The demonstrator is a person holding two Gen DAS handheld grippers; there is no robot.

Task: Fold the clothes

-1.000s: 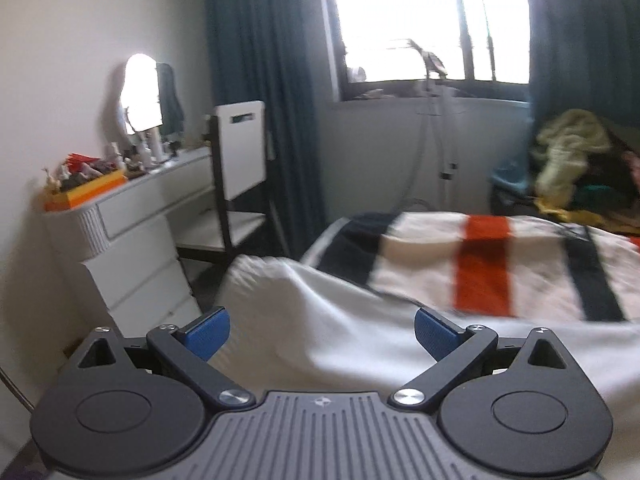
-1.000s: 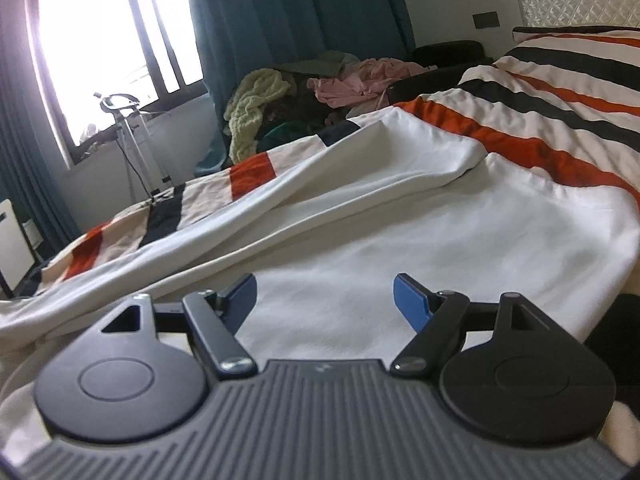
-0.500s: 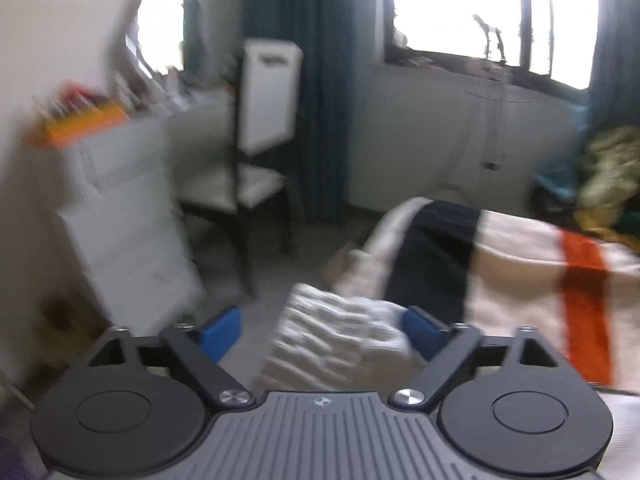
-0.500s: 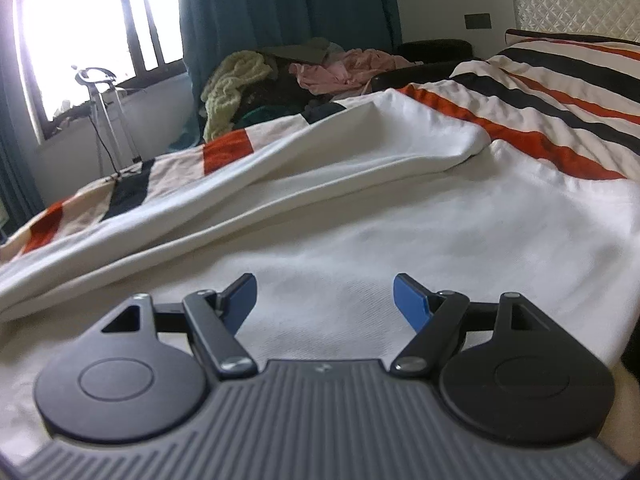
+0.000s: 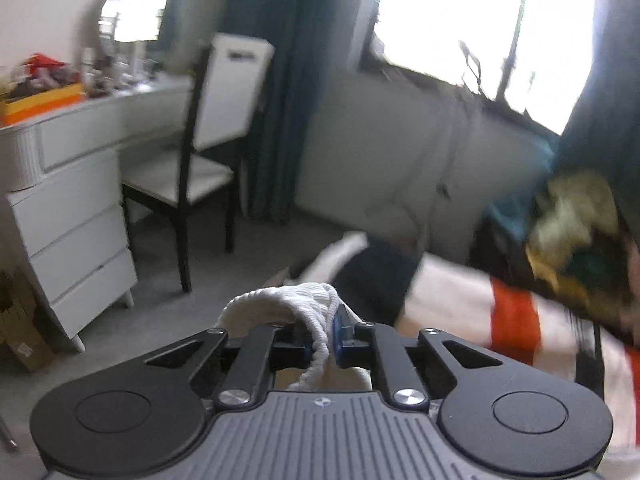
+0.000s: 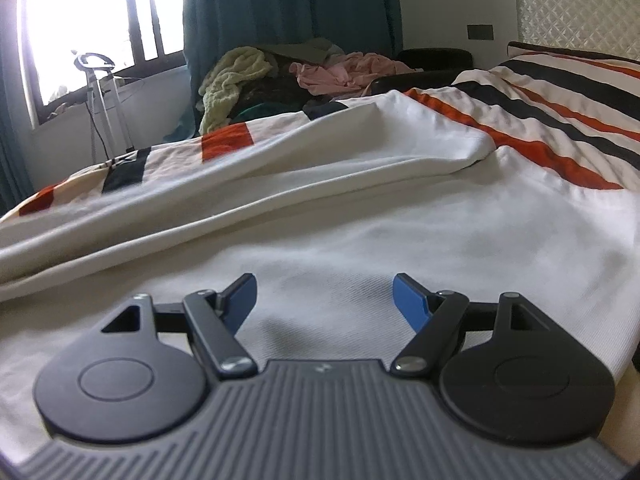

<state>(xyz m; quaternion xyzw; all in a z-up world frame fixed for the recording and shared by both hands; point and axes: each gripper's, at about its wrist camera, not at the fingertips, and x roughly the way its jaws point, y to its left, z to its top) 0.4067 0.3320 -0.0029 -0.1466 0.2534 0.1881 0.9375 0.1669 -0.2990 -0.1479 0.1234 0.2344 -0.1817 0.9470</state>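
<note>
— What blocks my left side?

— The chair point(image 5: 208, 152) and the drawers point(image 5: 68, 216) stand beyond the bed's corner, with bare floor point(image 5: 224, 276) between them and me.

— And my right?

— The white shirt point(image 6: 400, 232) lies low ahead; its raised fold point(image 6: 360, 160) crosses the bed point(image 6: 560, 92). The clothes pile point(image 6: 280, 76) stands well beyond.

White drawer unit point(image 5: 76, 240) left — dark-framed chair point(image 5: 204, 152) beside it. Teal curtains point(image 6: 280, 12), bright window point(image 6: 84, 16). Striped bedspread point(image 6: 560, 108) — clothes heap point(image 6: 288, 76) beyond.
</note>
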